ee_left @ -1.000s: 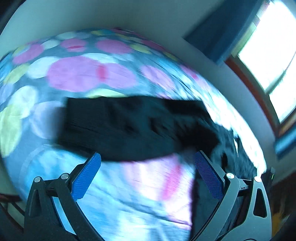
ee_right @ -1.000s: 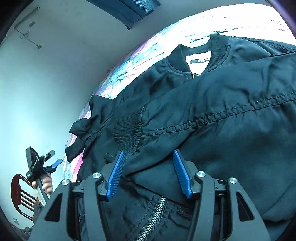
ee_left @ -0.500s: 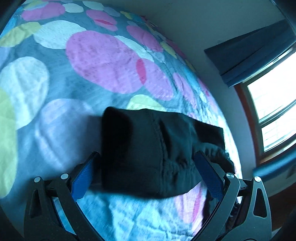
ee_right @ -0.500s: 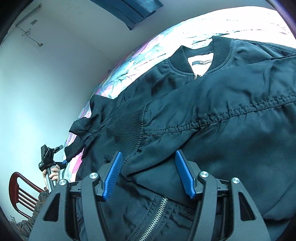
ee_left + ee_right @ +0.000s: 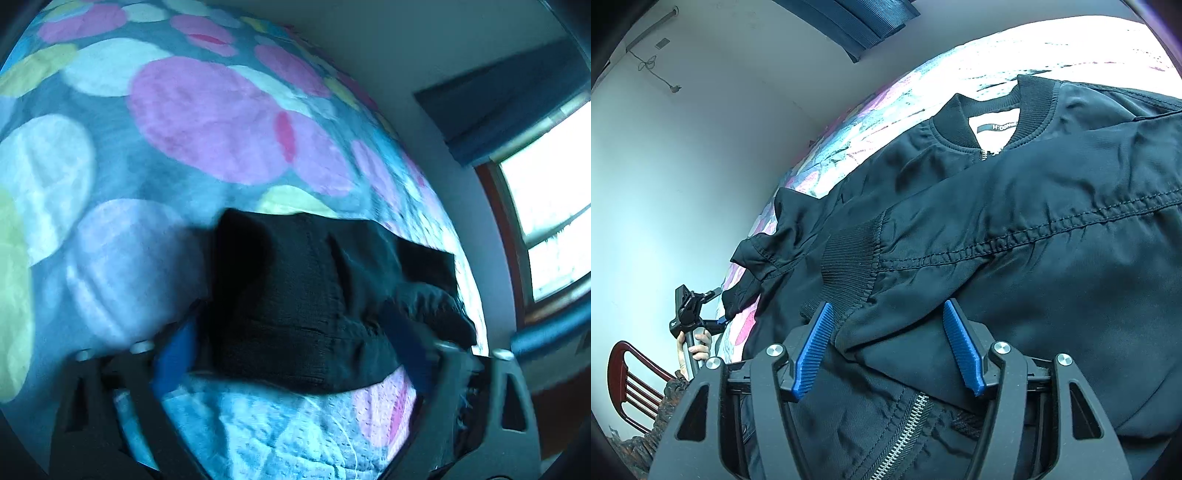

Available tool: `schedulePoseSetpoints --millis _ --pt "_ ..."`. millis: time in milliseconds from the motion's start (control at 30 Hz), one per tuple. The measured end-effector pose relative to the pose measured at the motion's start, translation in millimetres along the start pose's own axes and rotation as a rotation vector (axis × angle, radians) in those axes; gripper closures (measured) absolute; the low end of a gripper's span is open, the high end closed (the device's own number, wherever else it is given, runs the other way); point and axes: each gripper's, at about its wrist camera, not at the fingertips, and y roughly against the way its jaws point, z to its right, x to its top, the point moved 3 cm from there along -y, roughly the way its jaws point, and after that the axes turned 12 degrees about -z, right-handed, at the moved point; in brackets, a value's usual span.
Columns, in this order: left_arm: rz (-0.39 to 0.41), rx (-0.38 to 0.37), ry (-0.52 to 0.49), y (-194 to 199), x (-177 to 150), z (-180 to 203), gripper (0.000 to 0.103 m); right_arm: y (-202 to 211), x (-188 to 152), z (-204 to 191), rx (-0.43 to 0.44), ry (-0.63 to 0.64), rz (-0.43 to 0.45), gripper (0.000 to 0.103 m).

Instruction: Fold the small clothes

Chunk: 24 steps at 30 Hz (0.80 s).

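A black bomber jacket (image 5: 1052, 184) lies on the bed, its right sleeve folded across the front with the ribbed cuff (image 5: 849, 266) ending at my right gripper (image 5: 886, 350). That gripper is open, sleeve fabric lying loose between its blue pads. In the left wrist view, the other sleeve's black ribbed cuff (image 5: 295, 302) sits between the jaws of my left gripper (image 5: 291, 347), which are closing. Its blurred pads press against both sides of the cuff. The right wrist view shows that left sleeve (image 5: 768, 254) stretched out to the far left.
The bed has a spotted quilt (image 5: 203, 118) in pink, yellow and pale blue. A window (image 5: 546, 206) with a dark curtain (image 5: 498, 103) is on the right wall. A person's hand (image 5: 696, 343) holds the left tool, beside a red wooden chair (image 5: 628, 384).
My left gripper dropped forward onto the left sleeve's cuff and its jaws drew in around it. The right gripper stayed in place, its jaws a little wider over the folded sleeve.
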Motion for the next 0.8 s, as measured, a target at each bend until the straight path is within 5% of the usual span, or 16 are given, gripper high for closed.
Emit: schedulePoseSetpoints --millis 67,200,467,600,800 --pt "-0.001 0.050 0.022 1 1 -7 0.063 0 0 0 0.000 0.000 0.000 0.041" --pt "0.006 0.049 0.042 6 0 -12 0.081 0 0 -1 -0.002 0.001 0.001 0.041" --pt "0.095 0.056 -0.096 40 -1 47 0.092 0 0 -1 -0.005 0.001 0.002 0.041" --pt "0.063 0.044 -0.186 35 -2 85 0.094 0 0 -1 -0.002 0.001 0.003 0.041" --pt "0.026 0.076 -0.184 13 0 93 0.094 1 0 0 0.002 0.002 0.006 0.041"
